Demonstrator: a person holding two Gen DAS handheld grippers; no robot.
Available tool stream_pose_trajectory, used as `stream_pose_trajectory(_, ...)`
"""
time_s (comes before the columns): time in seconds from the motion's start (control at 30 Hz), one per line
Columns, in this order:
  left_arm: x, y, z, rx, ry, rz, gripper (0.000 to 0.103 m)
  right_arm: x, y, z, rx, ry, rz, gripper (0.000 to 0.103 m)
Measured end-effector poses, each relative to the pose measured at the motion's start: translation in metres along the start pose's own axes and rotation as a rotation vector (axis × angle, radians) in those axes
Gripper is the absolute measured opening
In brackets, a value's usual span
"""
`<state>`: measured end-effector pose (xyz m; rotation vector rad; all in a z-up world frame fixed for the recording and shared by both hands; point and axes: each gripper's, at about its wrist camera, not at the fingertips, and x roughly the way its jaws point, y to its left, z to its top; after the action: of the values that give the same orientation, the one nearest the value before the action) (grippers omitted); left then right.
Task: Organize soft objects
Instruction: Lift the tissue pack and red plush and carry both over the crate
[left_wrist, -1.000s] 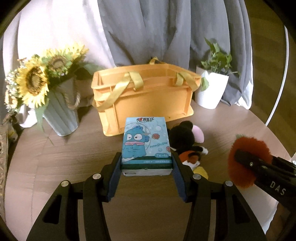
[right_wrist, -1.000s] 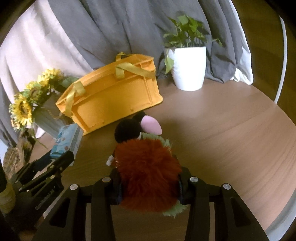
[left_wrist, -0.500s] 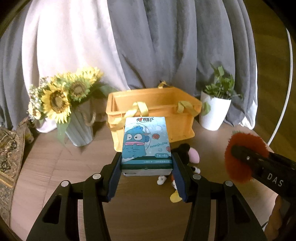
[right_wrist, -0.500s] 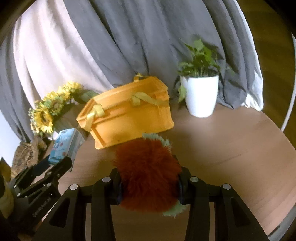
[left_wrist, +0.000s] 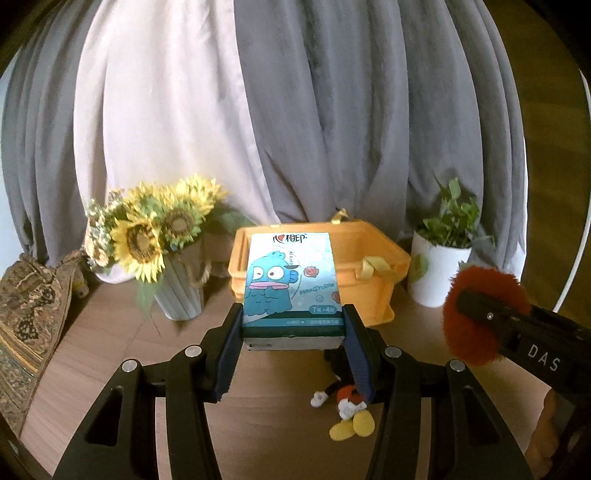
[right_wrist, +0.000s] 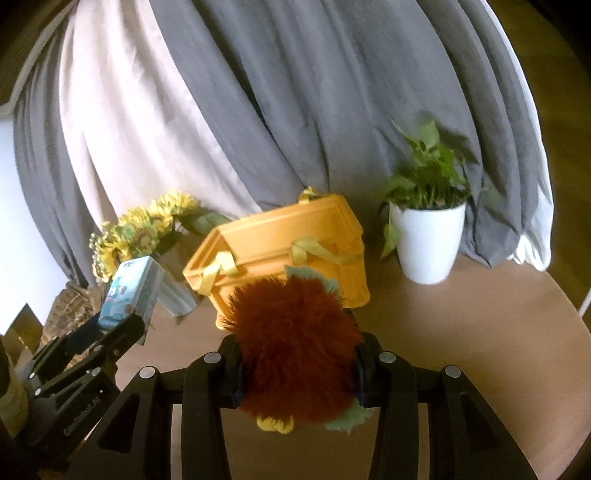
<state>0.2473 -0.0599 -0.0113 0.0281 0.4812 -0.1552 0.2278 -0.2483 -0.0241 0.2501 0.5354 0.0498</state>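
My left gripper is shut on a blue tissue pack with a cartoon fish, held above the table in front of the orange storage basket. My right gripper is shut on a furry red-orange plush toy with green trim, held in front of the basket. The plush also shows at the right in the left wrist view, and the tissue pack at the left in the right wrist view. A Mickey-style plush lies on the table below my left gripper.
A sunflower vase stands left of the basket. A white potted plant stands to its right. Grey and white curtains hang behind. A patterned cloth lies at the far left of the round wooden table.
Both grippers have risen and pulled back from the table with their loads. The basket now looks lower and farther, its open top in view. The Mickey plush stays on the table.
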Motion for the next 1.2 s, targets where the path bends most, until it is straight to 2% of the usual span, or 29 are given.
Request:
stream_pose_trajectory(0.5, 0.000, -0.011, 0.035, 0.020, -0.135, 0.032, 0.051, -0.008, 0.000, 0.045, -0.061, -0.150, 0.040, 0.043)
stream_pose_trajectory(0.73, 0.006, -0.013, 0.056, 0.027, -0.174, 0.038, 0.051, -0.002, -0.001, 0.066, -0.068, -0.197, 0.062, 0.043)
stream_pose_trajectory(1.2, 0.040, -0.019, 0.084, 0.034, -0.179, 0.054, 0.051, 0.033, -0.007, 0.106, -0.077, -0.217, 0.098, 0.043)
